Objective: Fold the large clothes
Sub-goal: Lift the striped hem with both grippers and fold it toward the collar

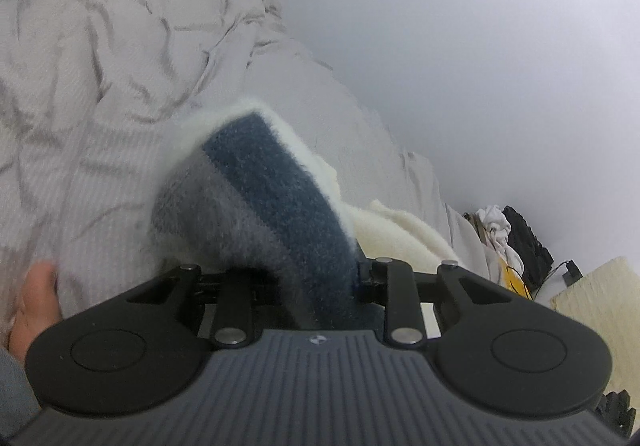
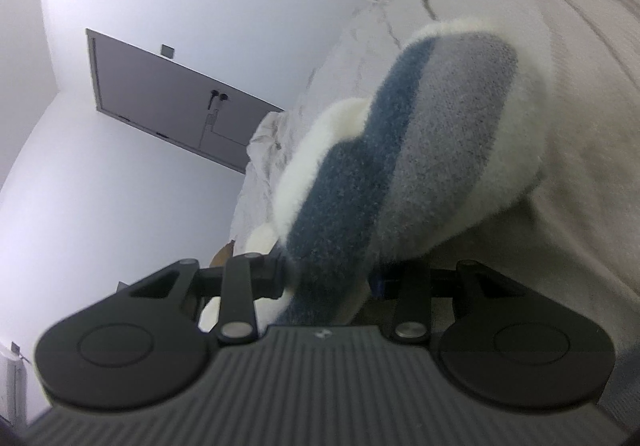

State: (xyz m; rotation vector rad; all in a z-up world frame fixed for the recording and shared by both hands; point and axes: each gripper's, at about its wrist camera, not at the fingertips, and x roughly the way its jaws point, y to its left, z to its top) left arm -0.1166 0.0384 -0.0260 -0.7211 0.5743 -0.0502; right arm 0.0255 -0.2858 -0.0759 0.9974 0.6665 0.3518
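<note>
**Two claws held up a fuzzy sweater over the bed**

In the left wrist view, the left claw (image 1: 320,286) was shut on the sweater (image 1: 272,206). The jaws were only a little way apart, with thick fuzzy cloth squeezed between them. The sweater was blue, grey and white. It stuck up and forward from the claw, and more of its white part lay just past the claw on the right. The bed (image 1: 120,86), with a wrinkled striped cover, was spread out ahead and to the left. A hand (image 1: 36,306) showed low on the left, beside the claw. The wall (image 1: 480,66) was off to the right.

In the right wrist view, the right claw (image 2: 332,286) also pinched the sweater (image 2: 400,166). Its jaws were a bit wider, but cloth filled the gap. The sweater bulged up and to the right of the claw. A door (image 2: 172,102) stood far off to the left.

The cloth was soft and thick, so I think it could slip out if a claw let go a little. If one claw pulled harder than the other, the fold could come out crooked. The loose white part might drag and bunch up on the bed.
</note>
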